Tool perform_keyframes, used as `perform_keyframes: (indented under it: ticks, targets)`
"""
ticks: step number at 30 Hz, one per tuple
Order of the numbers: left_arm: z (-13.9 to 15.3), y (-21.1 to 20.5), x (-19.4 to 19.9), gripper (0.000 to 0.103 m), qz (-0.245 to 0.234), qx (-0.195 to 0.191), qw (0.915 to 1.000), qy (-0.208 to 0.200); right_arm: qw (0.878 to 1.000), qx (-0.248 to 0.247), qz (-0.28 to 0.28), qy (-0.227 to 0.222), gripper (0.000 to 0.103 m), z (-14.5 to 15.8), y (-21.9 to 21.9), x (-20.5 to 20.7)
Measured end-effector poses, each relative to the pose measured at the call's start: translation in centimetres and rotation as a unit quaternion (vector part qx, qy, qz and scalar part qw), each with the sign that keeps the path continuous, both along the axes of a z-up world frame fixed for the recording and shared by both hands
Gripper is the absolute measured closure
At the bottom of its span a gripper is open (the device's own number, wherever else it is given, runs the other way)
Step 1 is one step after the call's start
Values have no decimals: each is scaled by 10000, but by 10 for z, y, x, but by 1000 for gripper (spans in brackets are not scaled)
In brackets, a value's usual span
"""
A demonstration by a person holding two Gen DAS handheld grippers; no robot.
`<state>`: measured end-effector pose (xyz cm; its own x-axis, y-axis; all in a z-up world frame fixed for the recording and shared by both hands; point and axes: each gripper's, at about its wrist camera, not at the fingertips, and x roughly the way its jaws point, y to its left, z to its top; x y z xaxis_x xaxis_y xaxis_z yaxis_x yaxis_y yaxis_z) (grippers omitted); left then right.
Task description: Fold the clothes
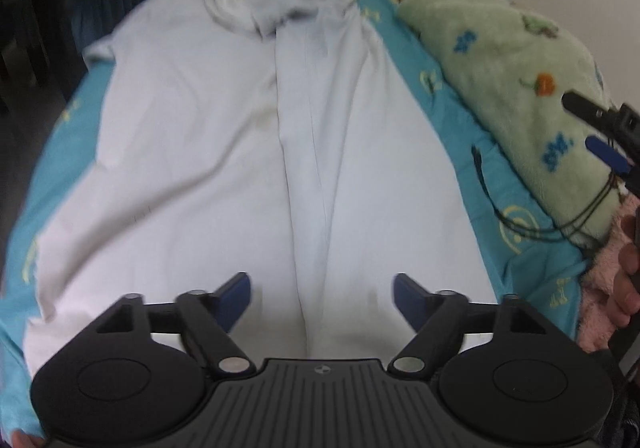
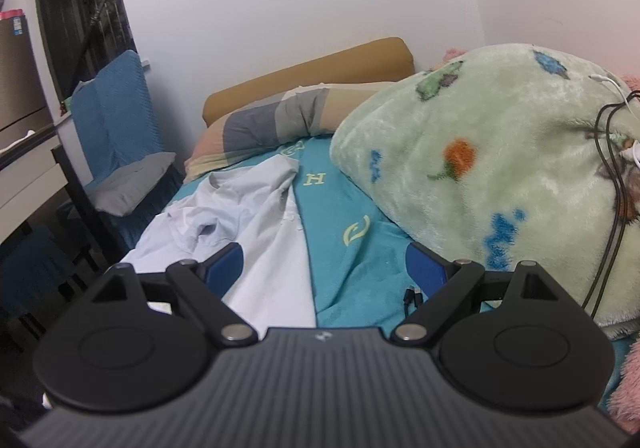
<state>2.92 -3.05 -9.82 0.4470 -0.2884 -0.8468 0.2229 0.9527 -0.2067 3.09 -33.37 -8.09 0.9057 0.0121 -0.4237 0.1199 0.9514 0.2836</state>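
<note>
A pale bluish-white shirt (image 1: 224, 151) lies spread along the teal bedsheet (image 1: 448, 87), its right side folded over toward the middle and its collar end bunched at the far end. My left gripper (image 1: 322, 298) hovers open over the near hem, with nothing between its blue pads. In the right wrist view the same shirt (image 2: 248, 232) lies ahead on the left. My right gripper (image 2: 324, 268) stands open above the shirt's right edge and the sheet (image 2: 352, 248), holding nothing. Its fingers (image 1: 600, 139) also show at the right edge of the left wrist view.
A green fleece blanket (image 2: 480, 175) is heaped along the right of the bed, with black cables (image 2: 608, 207) draped over it and a plug (image 2: 412, 296) on the sheet. Pillows (image 2: 280, 123) lie at the headboard. A blue chair (image 2: 116, 135) and a desk (image 2: 28, 175) stand left.
</note>
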Motion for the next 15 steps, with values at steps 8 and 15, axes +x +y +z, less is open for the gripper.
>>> perform_keyframes:
  ticks: [8,15]
  targets:
    - [30,-34,6,8,-5,153,9931,-1166,9999,-64,104,-99,14,4,6,-3]
    - [48,-52,0,2,-107,610,9779,-1999,9996,-176,94,-224,13,8,10,-9]
